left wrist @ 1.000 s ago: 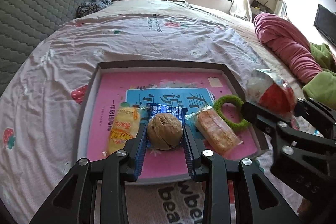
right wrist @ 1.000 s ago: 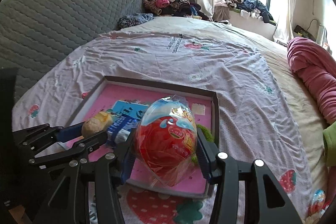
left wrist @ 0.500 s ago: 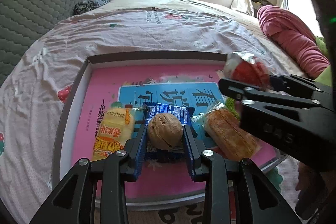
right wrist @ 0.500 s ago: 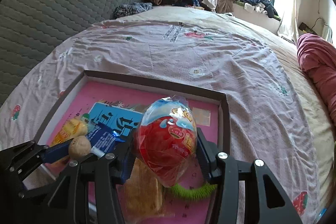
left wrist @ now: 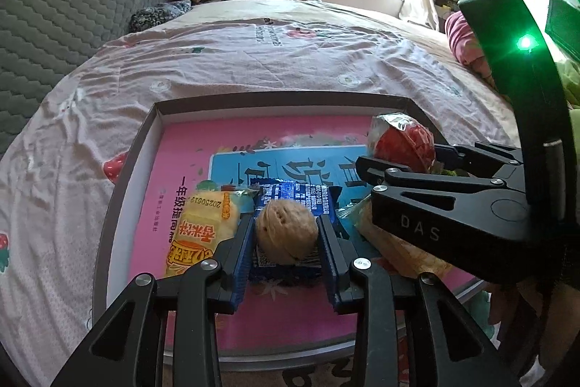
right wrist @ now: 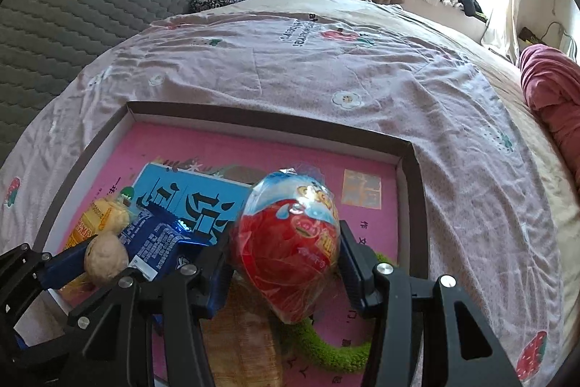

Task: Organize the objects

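Left gripper [left wrist: 286, 238] pinched round tan walnut [left wrist: 286, 230] above blue wrapper [left wrist: 295, 194]; right gripper [right wrist: 286, 260] clamped red foil-wrapped egg [right wrist: 286, 252], long axis upright, over pink-floored shallow tray [right wrist: 253, 118].

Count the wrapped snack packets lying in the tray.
3: a yellow packet at the left, a blue packet under the walnut, an orange packet beneath the right gripper. Others may be hidden.

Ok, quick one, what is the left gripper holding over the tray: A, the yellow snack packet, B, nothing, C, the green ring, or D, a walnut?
D: the left gripper is shut on the walnut, its blue pads pressing both sides, above the blue packet in the tray.
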A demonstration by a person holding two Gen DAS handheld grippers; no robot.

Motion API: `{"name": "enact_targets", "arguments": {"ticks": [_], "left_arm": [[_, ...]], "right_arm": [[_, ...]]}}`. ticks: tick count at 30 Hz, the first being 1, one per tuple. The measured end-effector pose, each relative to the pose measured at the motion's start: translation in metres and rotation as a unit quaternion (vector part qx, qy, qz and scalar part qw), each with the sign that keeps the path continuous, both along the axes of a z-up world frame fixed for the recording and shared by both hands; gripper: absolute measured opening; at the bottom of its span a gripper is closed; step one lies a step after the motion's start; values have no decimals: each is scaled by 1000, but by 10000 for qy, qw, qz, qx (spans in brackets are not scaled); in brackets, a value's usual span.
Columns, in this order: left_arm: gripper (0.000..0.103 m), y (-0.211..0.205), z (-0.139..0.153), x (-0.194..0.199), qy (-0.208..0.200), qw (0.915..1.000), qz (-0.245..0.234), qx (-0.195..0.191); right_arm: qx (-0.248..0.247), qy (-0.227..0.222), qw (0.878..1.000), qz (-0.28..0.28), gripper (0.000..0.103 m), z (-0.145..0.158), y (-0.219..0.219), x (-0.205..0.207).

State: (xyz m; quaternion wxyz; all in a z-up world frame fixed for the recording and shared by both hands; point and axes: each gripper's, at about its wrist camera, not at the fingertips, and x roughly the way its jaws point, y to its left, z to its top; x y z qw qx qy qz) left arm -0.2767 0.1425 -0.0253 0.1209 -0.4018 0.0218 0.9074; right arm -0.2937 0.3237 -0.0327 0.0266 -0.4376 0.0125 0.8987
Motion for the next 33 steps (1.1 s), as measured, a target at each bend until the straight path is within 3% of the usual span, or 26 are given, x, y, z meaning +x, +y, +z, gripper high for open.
{"name": "enact_targets", "arguments": {"ticks": [4,6,11,33], "left_arm": [[44,-2,-1,1,-2,9999,39,-94],[50,-3,-1,2,-8,9999,85,-106],[68,-9,0,5,8,9996,199,-191],[82,-27,13,40,-148,9994,251,-176]], "right_arm": [[-11,-6,10000,-5,53,-1,1,0],[-30,-12,10000,-27,63,-1,2,0],[-82,46,9999,-90,74,3,5,4],[-73,244,9996,-92,87,43,-9,55]]}}
